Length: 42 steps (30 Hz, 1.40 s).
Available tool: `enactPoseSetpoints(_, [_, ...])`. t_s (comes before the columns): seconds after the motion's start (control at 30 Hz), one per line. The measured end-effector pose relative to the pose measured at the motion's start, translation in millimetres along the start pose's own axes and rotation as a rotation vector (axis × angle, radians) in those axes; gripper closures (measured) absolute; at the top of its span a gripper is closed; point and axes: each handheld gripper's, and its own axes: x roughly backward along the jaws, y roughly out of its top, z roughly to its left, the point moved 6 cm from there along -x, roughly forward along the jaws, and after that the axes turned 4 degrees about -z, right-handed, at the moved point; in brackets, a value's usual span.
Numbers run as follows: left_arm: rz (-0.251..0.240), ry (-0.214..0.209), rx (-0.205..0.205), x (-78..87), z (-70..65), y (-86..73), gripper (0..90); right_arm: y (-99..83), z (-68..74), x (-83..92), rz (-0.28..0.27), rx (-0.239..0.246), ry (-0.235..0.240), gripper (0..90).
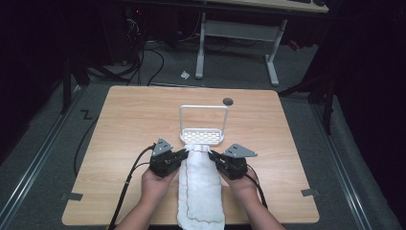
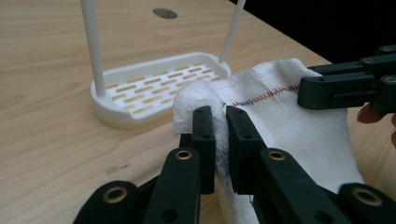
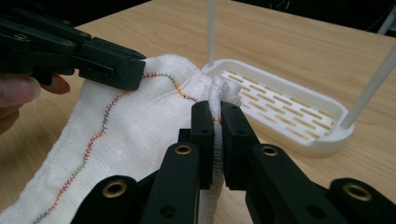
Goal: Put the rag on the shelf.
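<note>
Both tongs, left (image 1: 184, 154) and right (image 1: 214, 155), are clamped on the white towel's (image 1: 201, 191) far corners, just before the white rack (image 1: 203, 136) (its base slotted). Step: lifting the edge; next likely calls for draping it over the rack's bar.

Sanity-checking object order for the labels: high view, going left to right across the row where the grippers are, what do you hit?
Left gripper, shut on the cloth's corner → white cloth → right gripper, shut on the other corner. The white rack sits just beyond the cloth's far end, so it is left out of the row.
</note>
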Motion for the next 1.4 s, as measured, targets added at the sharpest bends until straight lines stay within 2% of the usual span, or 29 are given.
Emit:
enactPoseSetpoints(0.13, [-0.018,0.004,-0.019,3.0,-3.2,9.1,82.8,11.0,-2.8,5.7,-0.028,0.007,-0.012,85.2])
enactPoseSetpoints(0.3, [-0.06,0.005,-0.042,8.8,-8.2,28.9,82.8,24.1,-4.5,10.6,-0.057,0.018,-0.021,85.2])
enactPoseSetpoints(0.57, [-0.144,-0.002,-0.085,20.7,-18.4,65.2,83.0,60.2,-6.1,26.7,-0.156,0.056,-0.04,85.2])
enactPoseSetpoints(0.67, [-0.174,-0.002,-0.097,24.4,-21.2,76.4,83.1,67.8,-6.4,29.2,-0.176,0.059,-0.044,85.2])
enactPoseSetpoints(0.73, [-0.193,0.001,-0.105,27.2,-21.9,83.3,83.1,79.8,-7.3,32.2,-0.21,0.051,-0.046,85.2])
enactPoseSetpoints(0.77, [-0.203,0.004,-0.108,28.9,-22.1,86.9,83.1,79.8,-7.3,32.2,-0.21,0.051,-0.046,85.2])
enactPoseSetpoints(0.93, [-0.253,0.014,-0.131,38.1,-23.1,106.3,83.1,103.3,-6.3,39.3,-0.262,0.064,-0.054,85.2])
enactPoseSetpoints(1.23, [-0.308,0.021,-0.16,47.6,-23.7,135.6,83.2,129.5,-8.9,48.2,-0.307,0.087,-0.074,85.2])
enactPoseSetpoints(1.37, [-0.325,0.02,-0.179,49.5,-27.0,146.0,83.2,143.1,-12.6,53.5,-0.328,0.083,-0.085,85.2])
enactPoseSetpoints(1.4, [-0.332,0.024,-0.195,49.5,-28.3,151.1,83.2,145.9,-13.4,54.8,-0.332,0.084,-0.086,85.2])
